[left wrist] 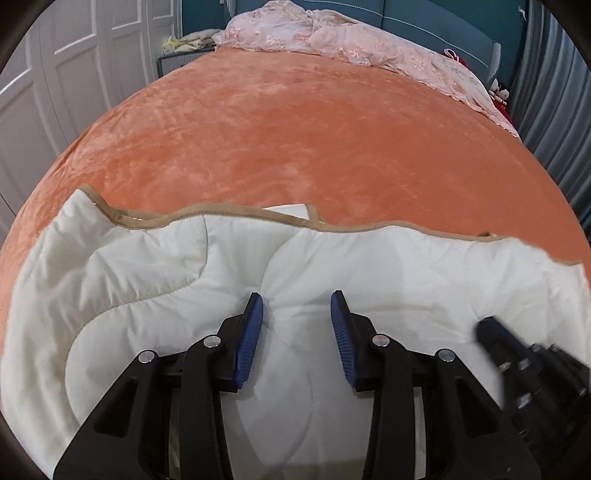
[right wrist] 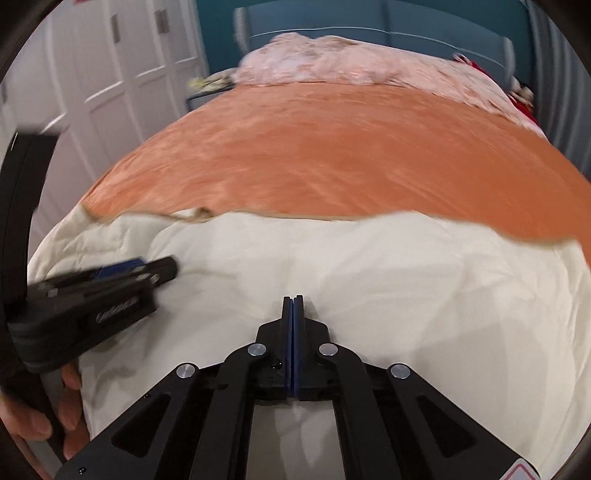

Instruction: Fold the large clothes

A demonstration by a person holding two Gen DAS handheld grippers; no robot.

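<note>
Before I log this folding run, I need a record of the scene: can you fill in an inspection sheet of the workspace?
Surface: bed under an orange blanket, wide bare stretch beyond the quilt.
Job's things: cream quilt with tan trim, lying rumpled along the near edge.
Clutter: pink lace cover bunched at the headboard; red items at the far right corner, too small to tell.
Grippers: left claw open over the quilt; right claw shut, whether it pinches quilt I cannot tell.
Cables: nothing seen.
Surroundings: white wardrobe doors left, teal headboard, grey curtain right.
</note>
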